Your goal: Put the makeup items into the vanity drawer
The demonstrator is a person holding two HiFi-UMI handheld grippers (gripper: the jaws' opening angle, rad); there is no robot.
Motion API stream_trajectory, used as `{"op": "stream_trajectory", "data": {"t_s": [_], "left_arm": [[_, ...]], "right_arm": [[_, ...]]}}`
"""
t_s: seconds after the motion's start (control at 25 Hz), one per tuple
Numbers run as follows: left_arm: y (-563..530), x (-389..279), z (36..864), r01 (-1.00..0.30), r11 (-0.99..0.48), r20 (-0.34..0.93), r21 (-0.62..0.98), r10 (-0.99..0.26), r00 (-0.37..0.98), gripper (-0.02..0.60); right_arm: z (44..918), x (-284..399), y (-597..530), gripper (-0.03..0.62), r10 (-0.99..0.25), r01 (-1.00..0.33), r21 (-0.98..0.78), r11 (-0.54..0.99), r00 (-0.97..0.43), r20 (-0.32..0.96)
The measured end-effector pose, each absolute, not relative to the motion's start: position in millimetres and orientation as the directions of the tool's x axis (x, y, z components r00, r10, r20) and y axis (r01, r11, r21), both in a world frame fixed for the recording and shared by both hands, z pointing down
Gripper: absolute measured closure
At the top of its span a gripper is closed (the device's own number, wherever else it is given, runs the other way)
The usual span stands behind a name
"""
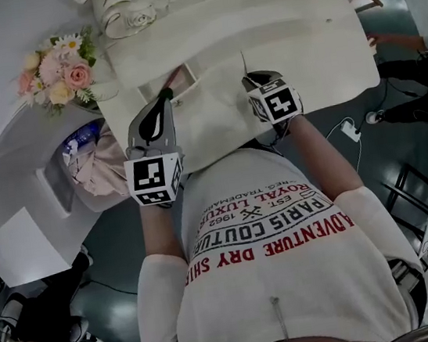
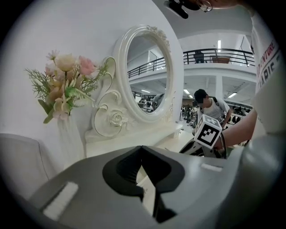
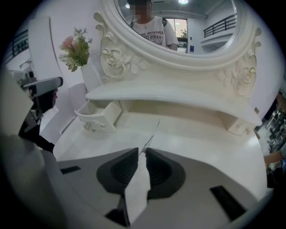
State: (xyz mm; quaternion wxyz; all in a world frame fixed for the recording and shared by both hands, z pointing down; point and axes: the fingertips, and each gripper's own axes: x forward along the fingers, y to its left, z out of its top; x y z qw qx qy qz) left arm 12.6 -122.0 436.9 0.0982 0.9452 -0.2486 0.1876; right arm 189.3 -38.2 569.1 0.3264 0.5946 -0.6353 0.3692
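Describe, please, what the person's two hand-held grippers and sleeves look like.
Both the left hand-held gripper and the right hand-held gripper have smooth grey moulded bodies with black ribbed pads. Each carries a white cube printed with black square markers. The person wears a white short-sleeved T-shirt lettered in red and grey.

**One camera on the head, one riding each gripper**

The head view looks steeply down on the left gripper [image 1: 166, 95] and the right gripper [image 1: 251, 79], both over the vanity top [image 1: 315, 49]. Each gripper view sits close behind its own jaws and faces the mirror [image 2: 147, 76] ahead of them. The left gripper view also catches the right gripper's marker cube [image 2: 208, 131] off to its right. All three views share the vanity top.
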Motion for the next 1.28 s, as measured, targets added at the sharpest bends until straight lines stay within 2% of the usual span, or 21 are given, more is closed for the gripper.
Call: {"op": "stream_trajectory", "data": {"t_s": [0.24, 0.44, 0.6, 0.76, 1.12, 1.28], "left_arm": [[-120.9, -5.7, 417.2, -0.563, -0.825, 0.373, 0.053, -0.507, 0.778, 0.571], [-117.2, -29.7, 400.9, -0.621, -0.784, 0.342, 0.026, -0.576, 0.742, 0.571], [-116.1, -57.2, 399.0, -0.687, -0.726, 0.338, 0.025, -0.641, 0.69, 0.571], [-112.3, -86.6, 402.3, -0.768, -0.639, 0.343, 0.031, -0.715, 0.609, 0.571], [-91.3, -125.1, 417.6, -0.876, -0.478, 0.365, 0.055, -0.807, 0.464, 0.571], [-80.7, -130.2, 423.8, -0.892, -0.447, 0.384, 0.058, -0.815, 0.434, 0.571]], "right_arm": [[531.0, 156.6, -70.9, 0.53, -0.572, -0.977, -0.11, 0.185, -0.198, 0.796], [510.9, 111.5, -92.5, 0.528, -0.567, -0.903, -0.133, 0.409, -0.366, 0.738], [502.6, 77.4, -108.0, 0.528, -0.529, -0.82, -0.099, 0.563, -0.45, 0.719], [502.6, 46.7, -120.3, 0.528, -0.434, -0.7, -0.103, 0.707, -0.544, 0.718], [523.5, 17.1, -132.6, 0.528, -0.321, -0.557, -0.063, 0.828, -0.565, 0.76], [532.1, 17.0, -135.7, 0.528, -0.319, -0.559, -0.051, 0.827, -0.543, 0.777]]}}
